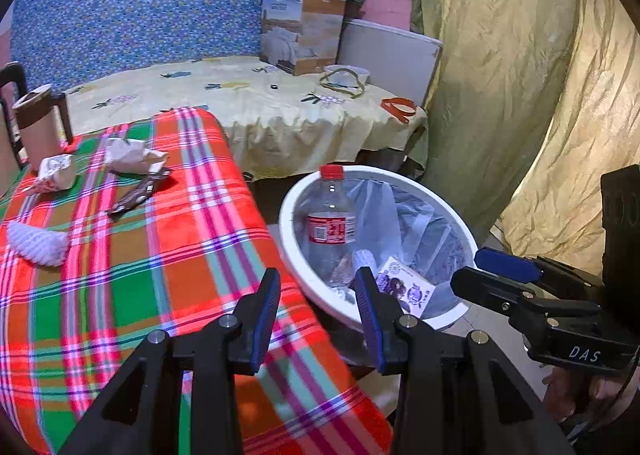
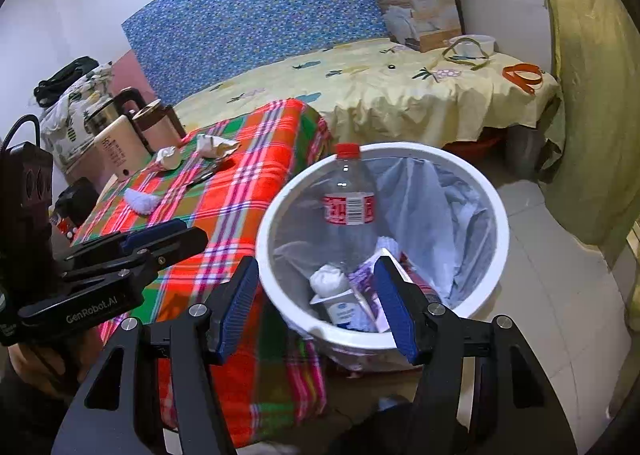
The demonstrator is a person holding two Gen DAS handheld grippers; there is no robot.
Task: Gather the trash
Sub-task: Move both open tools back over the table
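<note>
Trash bin's (image 2: 494,207) white cup (image 2: 345,309) only in right-wrist view.

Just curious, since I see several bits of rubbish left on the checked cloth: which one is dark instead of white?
The dark wrapper, long and flat, just in front of the crumpled paper. The paper wad and white tissue are pale.
</note>
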